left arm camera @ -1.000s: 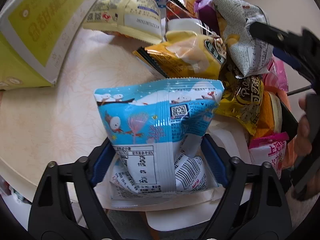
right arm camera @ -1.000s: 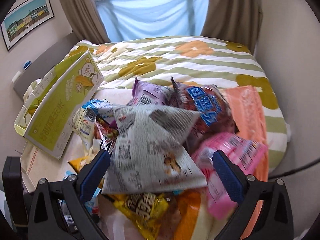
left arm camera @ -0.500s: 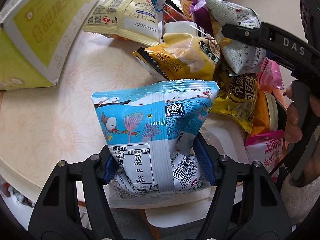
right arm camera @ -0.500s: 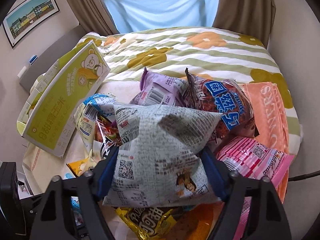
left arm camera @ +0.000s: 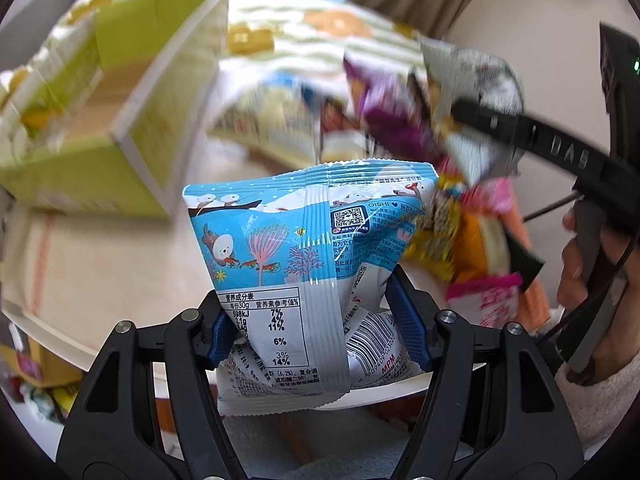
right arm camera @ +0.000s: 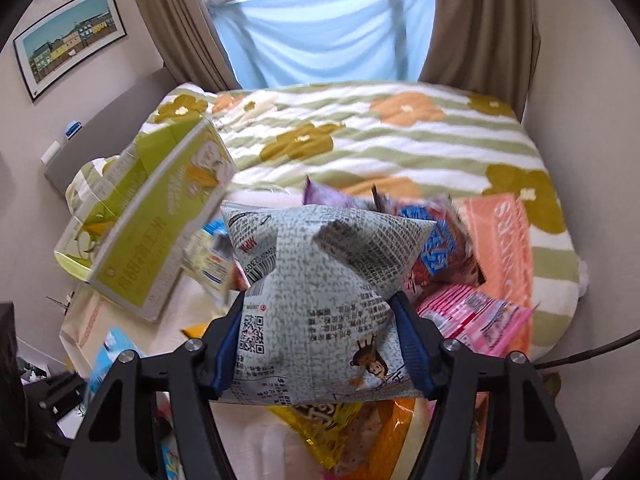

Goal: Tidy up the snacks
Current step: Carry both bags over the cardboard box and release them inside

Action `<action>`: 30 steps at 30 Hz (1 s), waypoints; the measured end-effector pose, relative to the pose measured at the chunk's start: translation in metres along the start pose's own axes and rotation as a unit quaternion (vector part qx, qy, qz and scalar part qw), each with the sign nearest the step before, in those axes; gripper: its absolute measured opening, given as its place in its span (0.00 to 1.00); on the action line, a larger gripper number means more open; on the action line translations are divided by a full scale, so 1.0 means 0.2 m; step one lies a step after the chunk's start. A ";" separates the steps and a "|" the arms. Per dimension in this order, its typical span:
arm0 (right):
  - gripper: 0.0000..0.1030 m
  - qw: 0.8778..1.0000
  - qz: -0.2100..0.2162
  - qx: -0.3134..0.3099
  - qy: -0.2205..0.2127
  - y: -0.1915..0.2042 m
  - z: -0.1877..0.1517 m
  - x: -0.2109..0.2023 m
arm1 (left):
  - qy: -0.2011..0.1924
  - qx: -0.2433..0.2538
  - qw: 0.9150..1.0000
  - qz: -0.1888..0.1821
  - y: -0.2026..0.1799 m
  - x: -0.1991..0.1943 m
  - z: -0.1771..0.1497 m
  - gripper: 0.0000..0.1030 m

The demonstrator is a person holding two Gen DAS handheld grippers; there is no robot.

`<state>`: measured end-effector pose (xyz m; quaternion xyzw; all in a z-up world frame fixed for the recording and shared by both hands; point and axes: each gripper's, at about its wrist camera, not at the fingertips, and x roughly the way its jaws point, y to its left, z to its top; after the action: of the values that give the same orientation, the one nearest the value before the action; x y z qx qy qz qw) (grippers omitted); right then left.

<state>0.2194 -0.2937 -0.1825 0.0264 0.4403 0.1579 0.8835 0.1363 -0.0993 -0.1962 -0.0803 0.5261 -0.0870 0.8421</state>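
My left gripper [left arm camera: 318, 316] is shut on a blue and white snack bag [left arm camera: 308, 256] with cartoon seals, lifted above the round cream table [left arm camera: 100, 276]. My right gripper [right arm camera: 318, 338] has its blue pads pressed into a grey newsprint-patterned snack bag [right arm camera: 320, 292]; its jaws are still closing on it, and the bag hangs above the pile. That same grey bag [left arm camera: 476, 92] and the right gripper's black finger show at the upper right of the left wrist view. A heap of mixed snack bags [left arm camera: 460, 216] lies on the table's right side.
An open green and white carton [right arm camera: 156, 224] stands at the table's left. A person's hand [left arm camera: 576, 264] holds the right gripper's handle. Behind the table is a bed with a flowered striped blanket [right arm camera: 380, 136]. Pink [right arm camera: 476, 320] and red [right arm camera: 440, 248] bags lie right of the grey one.
Both grippers closed on their bags and rose. The blue bag is lifted off the table; the carton's open inside now shows. The grey bag has come up from the pile.
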 end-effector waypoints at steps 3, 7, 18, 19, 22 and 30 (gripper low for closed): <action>0.61 1.000 -0.002 -0.011 -0.010 0.08 0.05 -0.09 | -0.033 0.005 0.999 0.003 0.04 -0.15 0.07 0.62; 0.61 0.999 0.001 -0.026 -0.028 0.21 0.13 -0.17 | -0.072 0.006 0.997 0.008 0.19 -0.28 0.21 0.62; 0.61 0.998 0.011 -0.030 -0.062 0.79 0.36 -0.08 | -0.113 0.032 0.993 0.025 0.83 -0.49 0.59 0.62; 0.61 0.998 0.011 -0.025 -0.059 0.84 0.39 -0.04 | -0.111 0.037 0.993 0.027 0.87 -0.47 0.62 0.62; 0.61 0.999 0.001 -0.015 -0.051 0.96 0.43 0.04 | -0.091 0.056 0.994 0.030 1.02 -0.43 0.72 0.62; 0.61 0.998 -0.032 0.036 -0.027 1.17 0.49 0.21 | -0.020 0.113 0.993 0.032 1.27 -0.16 0.86 0.62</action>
<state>0.2603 -0.0503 -0.1125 0.0479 0.4218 0.1127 0.8984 0.2931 0.1626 -0.1503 0.0303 0.4987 -0.1175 0.8582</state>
